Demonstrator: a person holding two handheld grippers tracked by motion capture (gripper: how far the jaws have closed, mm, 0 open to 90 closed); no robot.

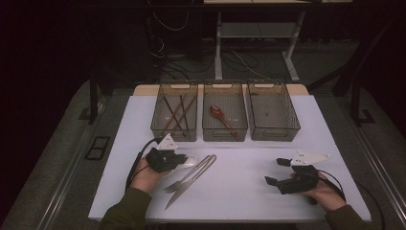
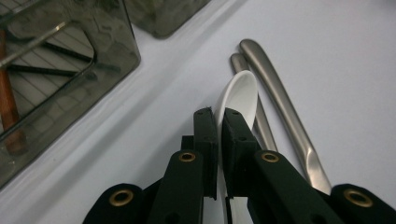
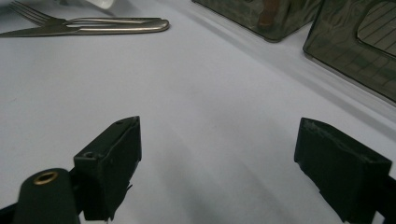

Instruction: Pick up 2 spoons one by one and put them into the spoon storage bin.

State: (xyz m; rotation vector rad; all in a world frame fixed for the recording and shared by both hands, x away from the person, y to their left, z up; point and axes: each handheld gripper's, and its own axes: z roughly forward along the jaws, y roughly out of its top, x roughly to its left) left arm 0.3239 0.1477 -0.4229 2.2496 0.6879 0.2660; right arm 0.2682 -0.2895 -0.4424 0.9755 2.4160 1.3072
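Both black jaws of my left claw (image 2: 218,116) stand pressed together on the handle of the white spoon (image 2: 239,95), pinching it edge-on, its bowl pointing away from me just left of the steel knife (image 2: 280,100) and touching the fork handle (image 2: 261,126). To lift it well, I judge I should keep the pinch firm, rise straight up so the bowl clears the knife, then carry it toward the middle bin (image 1: 225,113), where a red spoon (image 1: 221,116) already lies. My left hand (image 1: 146,178) lies low on the counter (image 1: 249,187), left of the knife, claw pointing level at it. My right claw (image 3: 217,163) rests well right of the knife, jaws spread wide over bare counter, holding nothing.
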